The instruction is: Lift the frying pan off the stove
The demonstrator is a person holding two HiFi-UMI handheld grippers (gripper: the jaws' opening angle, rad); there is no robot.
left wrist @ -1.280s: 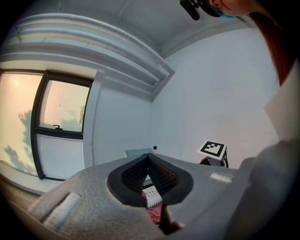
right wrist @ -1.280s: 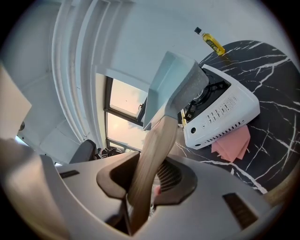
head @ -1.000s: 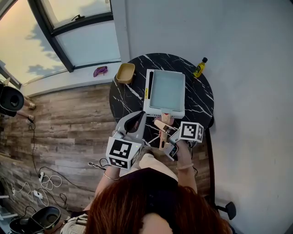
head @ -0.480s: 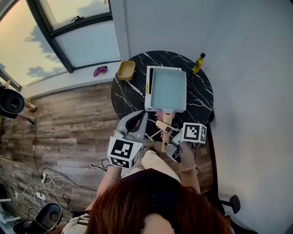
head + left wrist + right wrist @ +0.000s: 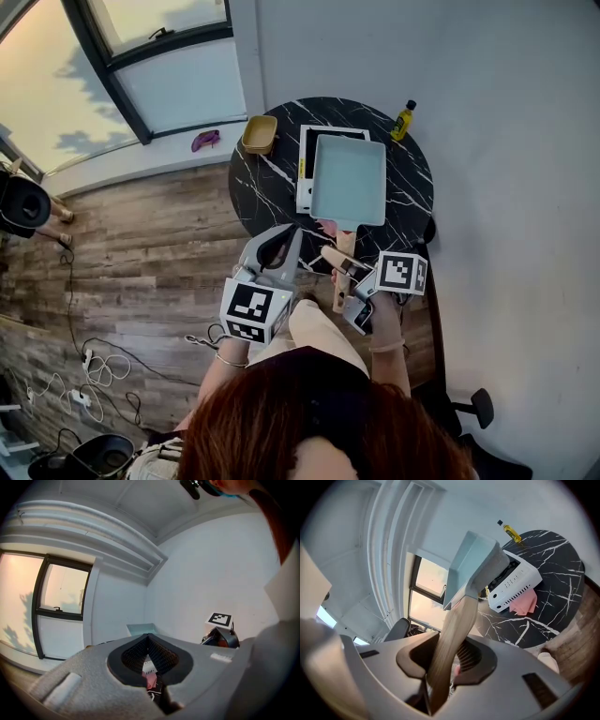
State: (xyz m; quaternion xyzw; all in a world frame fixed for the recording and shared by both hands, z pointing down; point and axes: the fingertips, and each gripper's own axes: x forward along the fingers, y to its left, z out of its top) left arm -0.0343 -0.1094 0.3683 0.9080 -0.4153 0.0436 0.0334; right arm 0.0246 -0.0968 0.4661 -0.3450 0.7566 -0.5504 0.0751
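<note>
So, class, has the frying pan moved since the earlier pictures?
Yes. The frying pan has shifted right, off the white stove, uncovering its left and far edges.

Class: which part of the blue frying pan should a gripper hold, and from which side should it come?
The wooden handle, from the person's side of the table. It is the only narrow part of the frying pan, jutting from its near edge; the body looks too wide for jaws. The right gripper grips it there.
</note>
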